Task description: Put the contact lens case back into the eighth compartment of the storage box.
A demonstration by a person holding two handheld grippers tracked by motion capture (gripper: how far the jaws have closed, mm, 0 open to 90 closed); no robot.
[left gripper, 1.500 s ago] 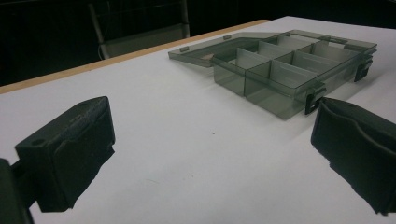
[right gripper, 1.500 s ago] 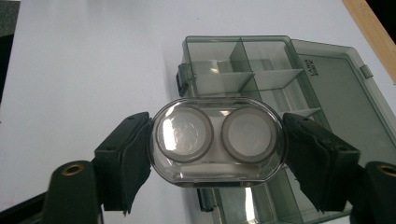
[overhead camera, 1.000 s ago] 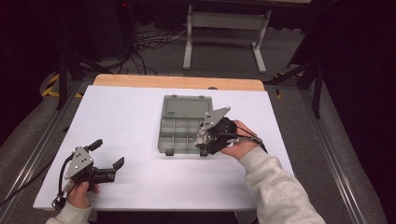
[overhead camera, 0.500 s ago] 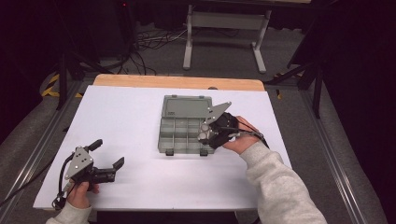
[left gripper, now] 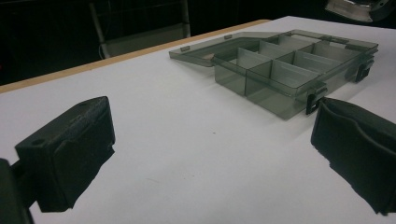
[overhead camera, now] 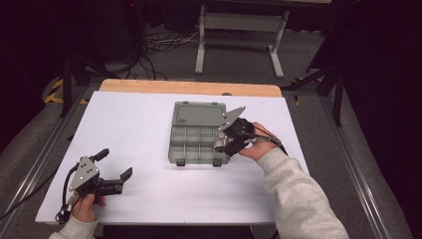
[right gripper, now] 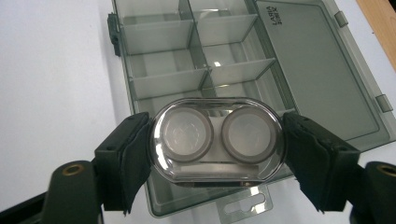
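Table (overhead camera: 149, 119): white top, carrying the open organiser box.
Organiser box (overhead camera: 198, 134): smoky clear plastic, lid laid flat behind, its visible compartments empty.
Left tongs (overhead camera: 115, 169): resting near the table's front left corner, jaws spread wide, nothing between them.
Right tongs (right gripper: 217, 156): clamped end to end on the oval case.
Oval case (right gripper: 217, 140): clear, two round wells, now carried a little further over the box's right-hand compartments; judged ready to be lowered in.

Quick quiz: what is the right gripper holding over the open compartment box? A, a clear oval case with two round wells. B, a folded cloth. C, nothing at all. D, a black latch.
A: in the right gripper view, the right gripper is clamped on the ends of the clear oval case, above the compartment box.
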